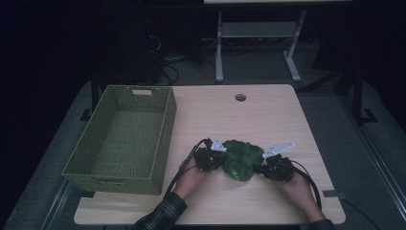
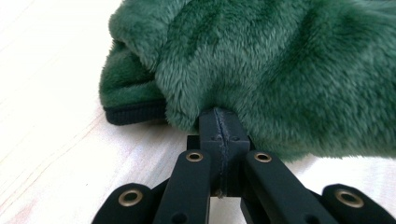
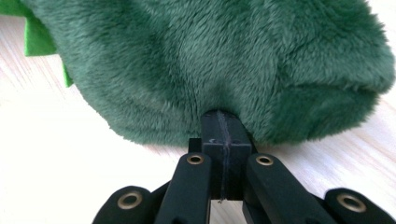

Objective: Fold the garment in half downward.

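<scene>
A crumpled dark green fleece item (image 1: 242,158) lies on the wooden table (image 1: 268,115) near its front edge. My left gripper (image 1: 221,159) meets it from the left, and its jaws (image 2: 218,115) are pressed together with a pinch of fleece (image 2: 280,70) at their tips. A black ribbed hem (image 2: 133,114) shows under the fleece there. My right gripper (image 1: 264,167) meets it from the right, shut (image 3: 219,116) on a fold of the same fleece (image 3: 210,56). A bright green felt piece (image 3: 39,39) sticks out at its far side. The item rests on the table.
A green woven basket (image 1: 163,143) with nothing inside stands on the left part of the table, close to my left hand. A round cable hole (image 1: 240,97) sits near the far edge. Beyond the table are a desk frame and cables on the floor.
</scene>
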`<state>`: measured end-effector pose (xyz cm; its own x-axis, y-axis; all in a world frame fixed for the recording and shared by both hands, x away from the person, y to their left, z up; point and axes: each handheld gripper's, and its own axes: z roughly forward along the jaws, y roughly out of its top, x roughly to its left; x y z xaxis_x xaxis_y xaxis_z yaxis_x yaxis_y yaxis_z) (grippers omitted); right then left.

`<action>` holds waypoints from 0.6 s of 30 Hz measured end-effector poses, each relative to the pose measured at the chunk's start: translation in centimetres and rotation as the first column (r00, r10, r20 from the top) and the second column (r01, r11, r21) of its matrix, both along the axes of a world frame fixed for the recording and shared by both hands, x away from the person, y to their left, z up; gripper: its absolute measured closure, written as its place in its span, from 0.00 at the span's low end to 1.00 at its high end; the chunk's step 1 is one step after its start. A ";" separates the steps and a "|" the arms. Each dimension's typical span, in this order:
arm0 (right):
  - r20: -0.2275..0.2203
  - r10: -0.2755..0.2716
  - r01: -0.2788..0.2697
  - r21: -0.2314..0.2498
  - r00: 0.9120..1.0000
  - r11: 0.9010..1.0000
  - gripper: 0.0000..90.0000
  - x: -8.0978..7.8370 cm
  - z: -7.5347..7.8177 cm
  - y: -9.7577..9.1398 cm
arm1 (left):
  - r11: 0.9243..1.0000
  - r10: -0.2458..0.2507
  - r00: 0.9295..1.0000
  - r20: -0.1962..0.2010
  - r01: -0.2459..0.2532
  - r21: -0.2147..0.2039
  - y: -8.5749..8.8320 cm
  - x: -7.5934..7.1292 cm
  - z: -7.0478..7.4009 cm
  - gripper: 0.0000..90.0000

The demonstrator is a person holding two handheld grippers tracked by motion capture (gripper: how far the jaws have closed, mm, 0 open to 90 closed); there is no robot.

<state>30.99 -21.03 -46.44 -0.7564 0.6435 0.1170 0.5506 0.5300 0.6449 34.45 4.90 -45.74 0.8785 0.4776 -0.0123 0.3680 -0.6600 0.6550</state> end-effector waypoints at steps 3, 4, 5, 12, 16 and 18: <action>0.010 -0.015 0.015 0.010 1.000 1.000 1.00 -0.3 0.4 -0.7 | 1.000 -0.006 1.000 0.005 0.006 -0.015 0.4 -0.3 0.7 1.00; 0.011 -0.026 0.025 0.018 1.000 1.000 1.00 -0.5 0.7 -1.0 | 1.000 -0.006 1.000 0.004 0.006 -0.024 0.6 -0.5 0.9 1.00; 0.021 -0.031 0.031 0.026 0.999 0.999 1.00 -0.6 0.9 -1.4 | 0.999 -0.003 1.000 0.006 0.003 -0.035 0.8 -0.8 1.2 1.00; 0.072 -0.078 0.070 0.101 0.994 0.992 1.00 -1.2 2.7 -3.7 | 0.996 -0.015 1.000 -0.006 0.014 -0.084 1.7 -2.2 2.3 0.99; 0.079 -0.103 0.093 0.125 0.992 0.988 1.00 -0.4 3.2 -4.2 | 0.994 -0.036 0.999 -0.018 0.034 -0.102 1.8 -3.5 2.5 1.00; 0.089 -0.111 0.101 0.116 0.990 0.988 1.00 0.4 3.3 -4.1 | 0.994 -0.053 0.998 -0.021 0.051 -0.101 1.8 -4.0 2.5 1.00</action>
